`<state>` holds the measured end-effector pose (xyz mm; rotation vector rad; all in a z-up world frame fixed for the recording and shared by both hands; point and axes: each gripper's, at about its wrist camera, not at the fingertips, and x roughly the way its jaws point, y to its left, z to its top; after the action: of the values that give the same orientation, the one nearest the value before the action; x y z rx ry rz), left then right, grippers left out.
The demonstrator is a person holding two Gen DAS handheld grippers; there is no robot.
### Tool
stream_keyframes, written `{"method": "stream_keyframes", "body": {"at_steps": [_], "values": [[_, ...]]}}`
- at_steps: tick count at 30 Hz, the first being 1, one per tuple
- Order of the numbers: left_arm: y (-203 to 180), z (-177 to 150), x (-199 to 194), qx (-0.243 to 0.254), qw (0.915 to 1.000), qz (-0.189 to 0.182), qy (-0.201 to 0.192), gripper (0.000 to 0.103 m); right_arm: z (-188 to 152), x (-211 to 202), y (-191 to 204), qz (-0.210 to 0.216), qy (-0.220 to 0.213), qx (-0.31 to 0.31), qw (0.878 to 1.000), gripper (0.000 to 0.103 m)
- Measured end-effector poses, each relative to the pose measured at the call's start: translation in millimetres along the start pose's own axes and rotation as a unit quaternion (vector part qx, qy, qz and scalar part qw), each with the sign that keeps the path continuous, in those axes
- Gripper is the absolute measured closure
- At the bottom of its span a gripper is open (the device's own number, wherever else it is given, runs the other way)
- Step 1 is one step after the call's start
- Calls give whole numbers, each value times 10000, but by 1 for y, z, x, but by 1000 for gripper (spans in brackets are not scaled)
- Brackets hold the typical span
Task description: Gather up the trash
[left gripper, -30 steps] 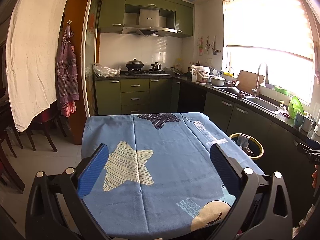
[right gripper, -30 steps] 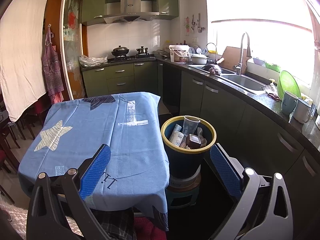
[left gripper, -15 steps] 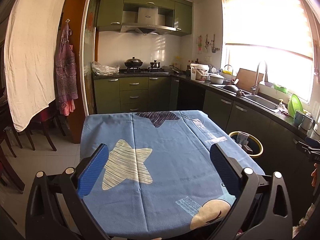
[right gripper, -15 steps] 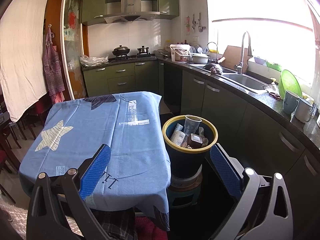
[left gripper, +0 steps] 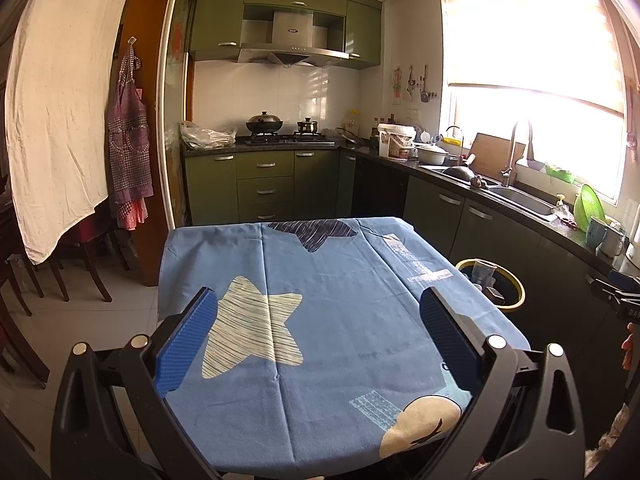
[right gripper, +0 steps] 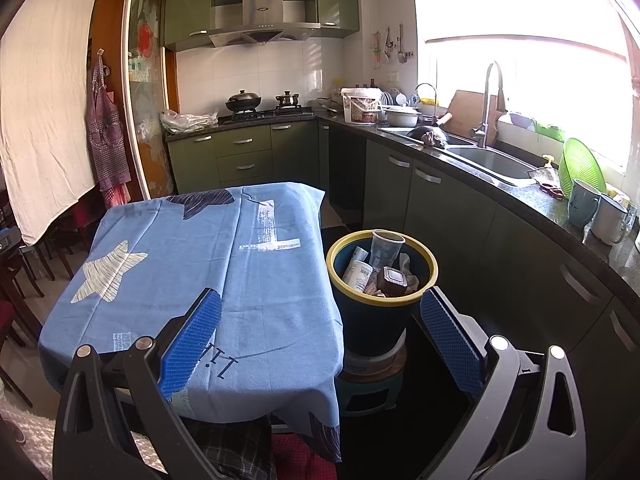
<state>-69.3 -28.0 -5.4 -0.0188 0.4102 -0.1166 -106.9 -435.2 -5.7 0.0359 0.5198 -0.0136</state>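
Trash bin point(right gripper: 382, 312): round, dark blue body with a yellow rim, standing on a low stool point(right gripper: 370, 384) just beside the right edge of the table. In the left wrist view only its rim and far inner wall show past the table corner point(left gripper: 514, 298).

Contents of the bin, filled nearly to the rim:
- clear plastic cup point(right gripper: 385, 246), upright, leaning at the far side and rising above the rim;
- white labelled bottle or tube point(right gripper: 357, 272), tilted against the left inner wall;
- brown lidded tub point(right gripper: 393, 280), lying near the right side;
- crumpled white paper point(right gripper: 407, 262) behind the tub;
- smaller scraps beneath, too jumbled to identify.

Left gripper point(left gripper: 320, 334): jaws spread wide, blue pads apart, nothing between them; poised over the near part of the table.

Right gripper point(right gripper: 320, 334): jaws likewise spread, empty; the bin sits ahead, close to the right pad.

Table point(right gripper: 276, 308): covered by a blue cloth with cream and navy star prints; bare of items.

Countertop point(right gripper: 532, 196) to the right:
- white bucket point(right gripper: 360, 105), labelled, contents hidden;
- white pot point(right gripper: 402, 116) with lid;
- sink point(right gripper: 490, 162) with a tall tap;
- green colander point(right gripper: 580, 168), tilted;
- two enamel mugs point(right gripper: 596, 212), side by side.

Hob at the back: lidded wok point(right gripper: 243, 101) and a small pot point(right gripper: 288, 99).
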Motion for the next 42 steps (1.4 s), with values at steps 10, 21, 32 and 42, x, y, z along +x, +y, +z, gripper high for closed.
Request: {"method": "stream_keyframes", "body": {"at_steps": [10, 21, 32, 42], "values": [[-2, -3, 1, 22, 10000, -26, 39, 7, 0, 0, 1, -2, 8, -1, 10000, 5], [0, -3, 3, 3, 10000, -70, 67, 7, -2, 4, 4, 16, 32, -8, 10000, 5], [1, -3, 7, -30, 9999, -102, 113, 7, -4, 7, 5, 42, 49, -17, 10000, 5], [0, -4, 6, 35, 9999, 67, -66, 7, -4, 9, 6, 110, 73, -20, 9999, 5]]}}
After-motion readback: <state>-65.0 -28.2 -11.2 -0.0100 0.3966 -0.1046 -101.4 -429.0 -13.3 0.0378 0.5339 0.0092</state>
